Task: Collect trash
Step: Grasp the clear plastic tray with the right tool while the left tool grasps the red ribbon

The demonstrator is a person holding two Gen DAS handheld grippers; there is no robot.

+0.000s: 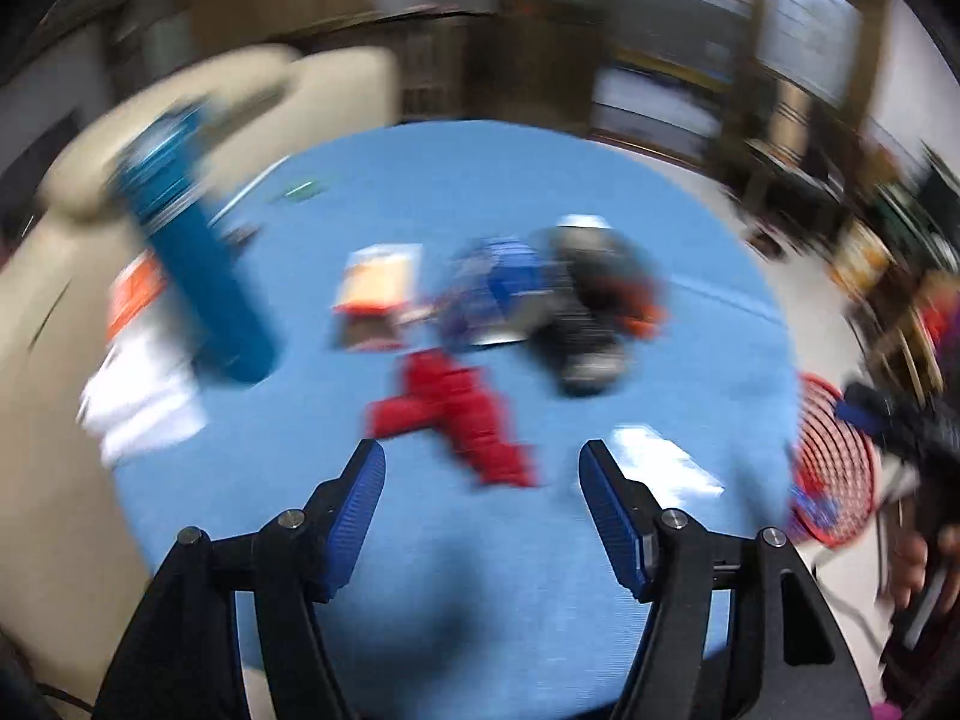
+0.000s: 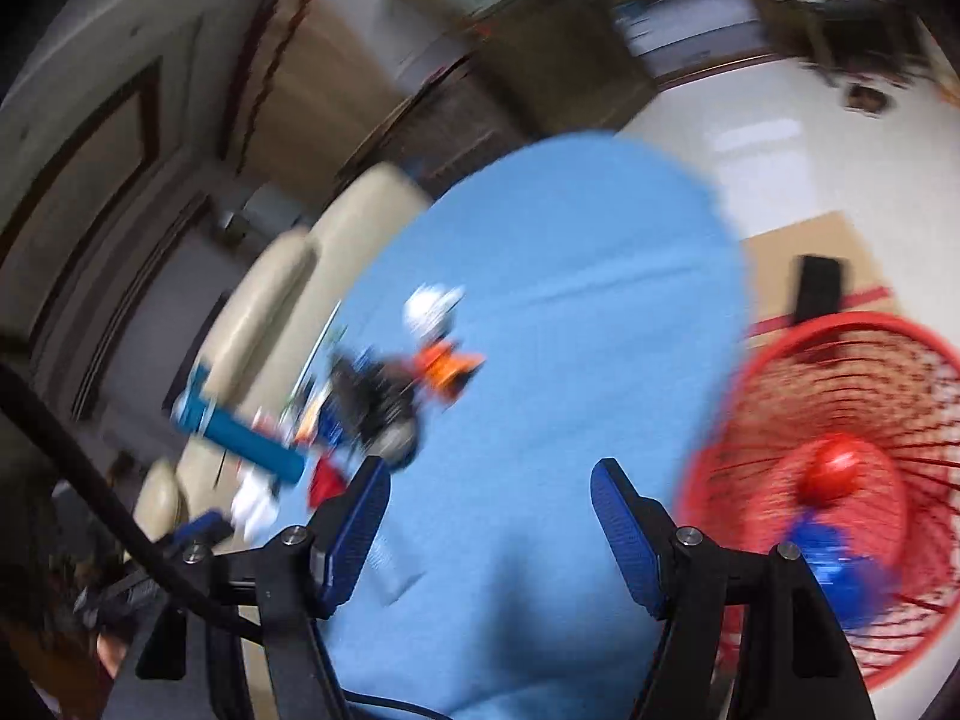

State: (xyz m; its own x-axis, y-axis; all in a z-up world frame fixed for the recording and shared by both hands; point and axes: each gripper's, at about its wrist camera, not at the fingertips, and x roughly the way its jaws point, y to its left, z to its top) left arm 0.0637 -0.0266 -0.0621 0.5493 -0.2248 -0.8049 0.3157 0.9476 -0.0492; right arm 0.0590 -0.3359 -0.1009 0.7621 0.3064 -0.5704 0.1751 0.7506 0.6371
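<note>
So my left gripper (image 1: 480, 501) is wide open with nothing in it, and the crumpled red wrapper (image 1: 459, 414) lies just ahead of the jaws on the round blue cloth-covered table (image 1: 540, 180) — a bit left of centre, its long axis running diagonally from upper left toward the lower right. That's the nearest piece, and the left hand is clearly closer to it than the right.

My right gripper (image 2: 489, 516) is spread open and empty too, hanging beside the red wire-mesh basket (image 2: 780, 360), which holds something red and something blue — too blurry to name.

Further back sits a soft-looking pile: crinkly blue packet (image 1: 504, 288), dark bag (image 1: 594, 312), flat orange-and-white carton (image 1: 378, 282), and a smooth teal tube (image 1: 198, 258) off left.
</note>
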